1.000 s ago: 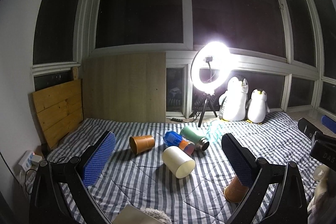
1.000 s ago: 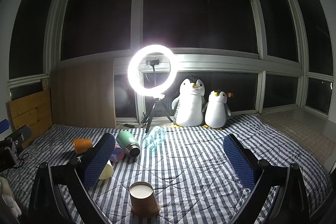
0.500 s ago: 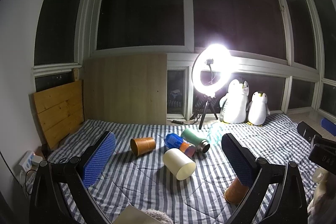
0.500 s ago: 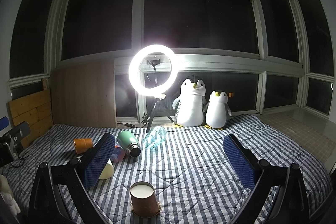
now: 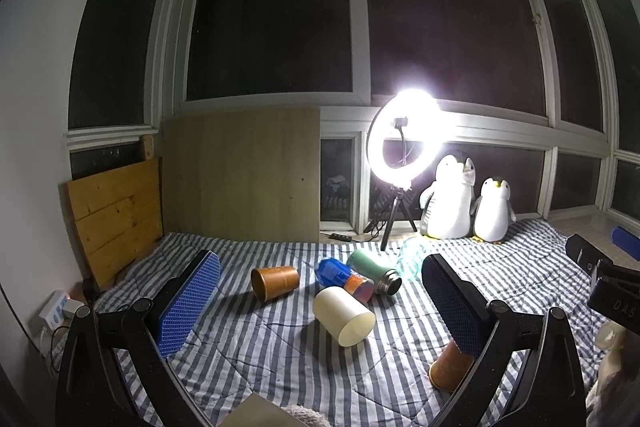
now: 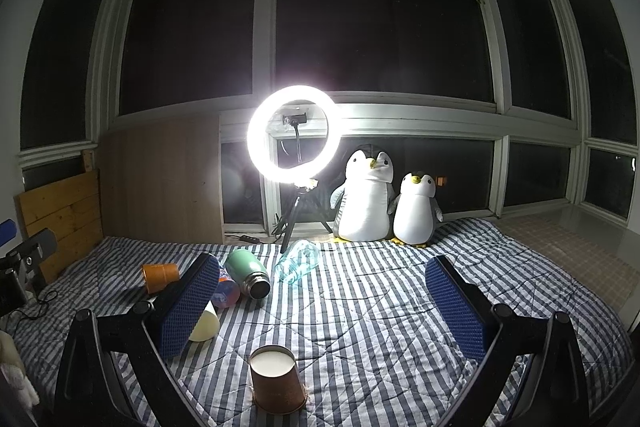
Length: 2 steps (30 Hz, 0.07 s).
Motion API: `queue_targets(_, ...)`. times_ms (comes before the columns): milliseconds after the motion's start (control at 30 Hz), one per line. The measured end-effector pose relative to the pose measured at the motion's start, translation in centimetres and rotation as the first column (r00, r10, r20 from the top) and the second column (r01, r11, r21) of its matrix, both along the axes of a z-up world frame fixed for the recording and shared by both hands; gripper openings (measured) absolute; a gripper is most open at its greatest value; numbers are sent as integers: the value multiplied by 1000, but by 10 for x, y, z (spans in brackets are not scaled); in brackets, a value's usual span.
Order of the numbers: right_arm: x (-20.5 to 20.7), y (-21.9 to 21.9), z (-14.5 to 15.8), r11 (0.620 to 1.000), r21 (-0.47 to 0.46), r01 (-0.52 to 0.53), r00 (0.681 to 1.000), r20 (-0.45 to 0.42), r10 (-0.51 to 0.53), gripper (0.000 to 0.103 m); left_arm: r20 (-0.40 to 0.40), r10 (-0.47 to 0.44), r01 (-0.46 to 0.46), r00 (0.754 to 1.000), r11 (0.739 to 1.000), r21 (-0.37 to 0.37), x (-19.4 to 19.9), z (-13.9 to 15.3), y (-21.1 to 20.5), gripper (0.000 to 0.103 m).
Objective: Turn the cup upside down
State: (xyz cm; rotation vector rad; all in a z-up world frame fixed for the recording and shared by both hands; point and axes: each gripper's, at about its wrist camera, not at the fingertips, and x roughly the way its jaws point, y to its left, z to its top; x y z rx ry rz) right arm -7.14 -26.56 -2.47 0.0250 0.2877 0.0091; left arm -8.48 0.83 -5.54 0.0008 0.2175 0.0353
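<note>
A brown paper cup [image 6: 278,385] stands upside down on the striped bedspread, its white base up, just ahead of my right gripper [image 6: 320,311], which is open and empty. It shows partly hidden behind the right finger in the left wrist view [image 5: 450,371]. A cream cup [image 5: 344,315] lies on its side between the fingers of my open, empty left gripper [image 5: 316,303]. An orange cup [image 5: 275,282] lies on its side farther back left.
A blue-orange bottle [image 5: 344,277], a green flask [image 5: 374,271] and a clear bottle [image 6: 298,265] lie mid-bed. A ring light on a tripod [image 6: 294,135] and two plush penguins [image 6: 366,199] stand by the window. Wooden boards [image 5: 116,215] lean at left.
Both views have shifted very slightly; the objects on the bed have not moved and both grippers remain open.
</note>
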Motion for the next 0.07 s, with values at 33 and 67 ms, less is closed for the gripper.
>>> queue_targets(33, 0, 0, 0, 1000, 0, -1, 1000, -1, 1, 102, 0, 0, 0, 1000, 1000, 0, 0, 0, 0, 102)
queue_targets(67, 0, 1, 0, 1000, -1, -2, 1000, -1, 2, 102, 0, 0, 0, 1000, 1000, 0, 0, 0, 0, 102)
